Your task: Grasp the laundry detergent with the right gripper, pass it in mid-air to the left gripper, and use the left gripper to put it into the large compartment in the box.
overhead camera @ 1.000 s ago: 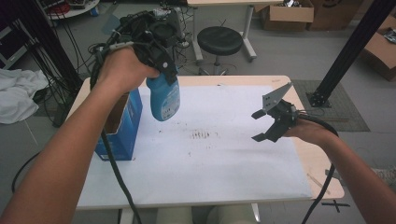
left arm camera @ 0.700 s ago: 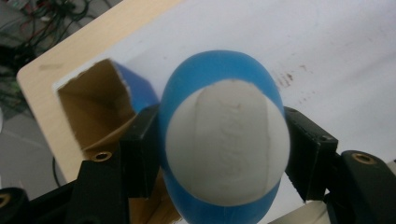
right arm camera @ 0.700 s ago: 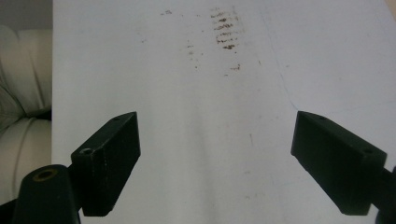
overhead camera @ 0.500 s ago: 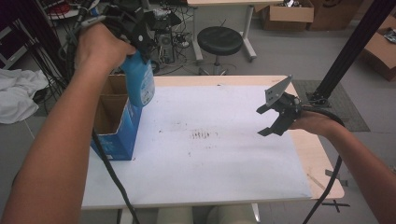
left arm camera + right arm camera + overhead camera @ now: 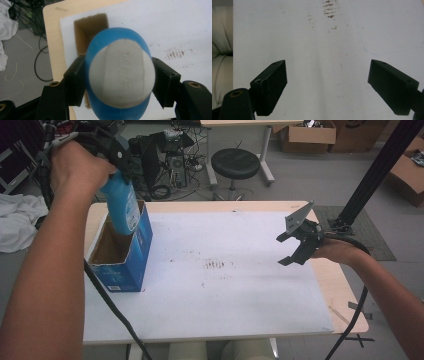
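Both forearms are bare, with no sleeve showing on either. The left gripper (image 5: pixel 117 157) is a black, bulky body with a thick black cable trailing from it toward the table's near edge. In the left gripper view its two jaws are black blocks with flat inner faces, each on a black arm with a brass-coloured ringed hole and small screw holes near the tips. The right gripper (image 5: pixel 295 247) is black too, topped by a grey three-cornered plate, with a black cable looping back along the forearm. Its jaws are wedge-shaped black blocks with small holes, and one arm bears a brass-coloured ring.
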